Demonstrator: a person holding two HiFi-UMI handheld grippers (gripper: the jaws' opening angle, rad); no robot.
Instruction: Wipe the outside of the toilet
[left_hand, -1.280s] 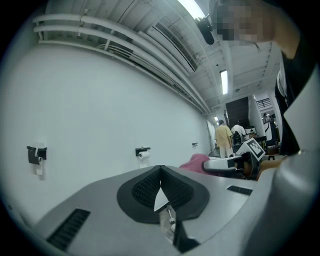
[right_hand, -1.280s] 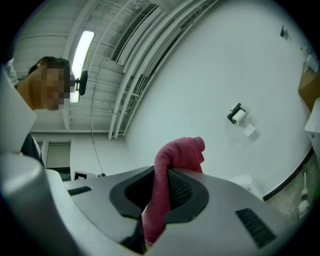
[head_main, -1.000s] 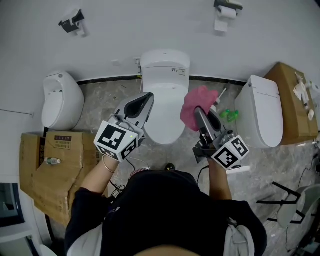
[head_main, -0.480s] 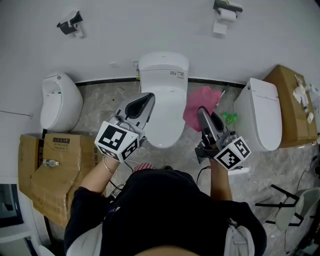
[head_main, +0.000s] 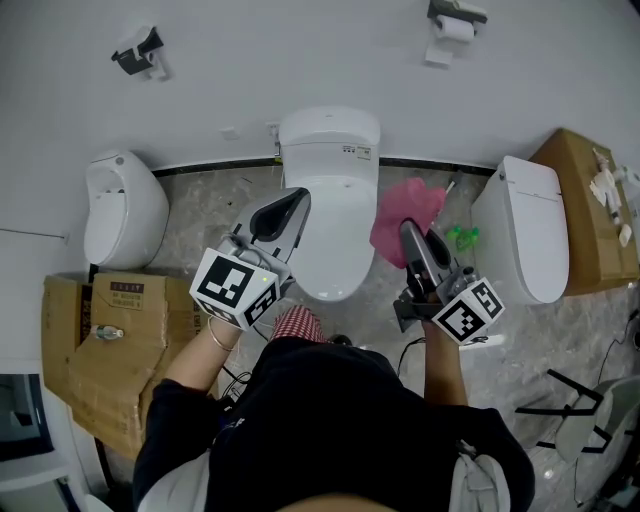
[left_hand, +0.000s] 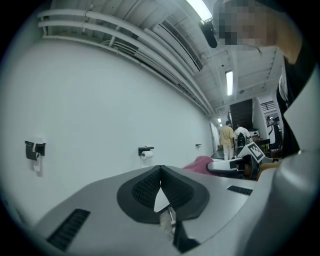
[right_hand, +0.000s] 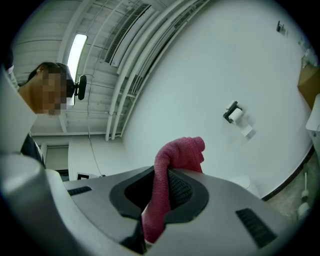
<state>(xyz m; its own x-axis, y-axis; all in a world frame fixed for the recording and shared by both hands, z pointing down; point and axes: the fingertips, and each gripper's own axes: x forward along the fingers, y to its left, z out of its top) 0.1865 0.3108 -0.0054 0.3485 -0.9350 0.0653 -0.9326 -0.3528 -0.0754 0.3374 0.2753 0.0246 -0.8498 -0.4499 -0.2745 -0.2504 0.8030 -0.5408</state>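
With right gripper (head_main: 406, 228) clamped on cloth (head_main: 404, 204) just right of toilet (head_main: 329, 190) and left gripper (head_main: 296, 198) closed empty at its left, could lose cloth from that narrow pinch once pressed against porcelain.

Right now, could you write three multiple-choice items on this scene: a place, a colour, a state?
1. Where is the cloth relative to the middle toilet?
A. On its lid.
B. Beside it, on the person's right.
C. On the floor at its left.
2. What colour is the cloth?
A. Pink.
B. Blue.
C. Yellow.
3. How is the left gripper?
A. Wide open.
B. Shut on the cloth.
C. Shut, holding nothing.
1 B: the right gripper holds it right of the toilet. 2 A: it shows pink. 3 C: its jaws meet on nothing.
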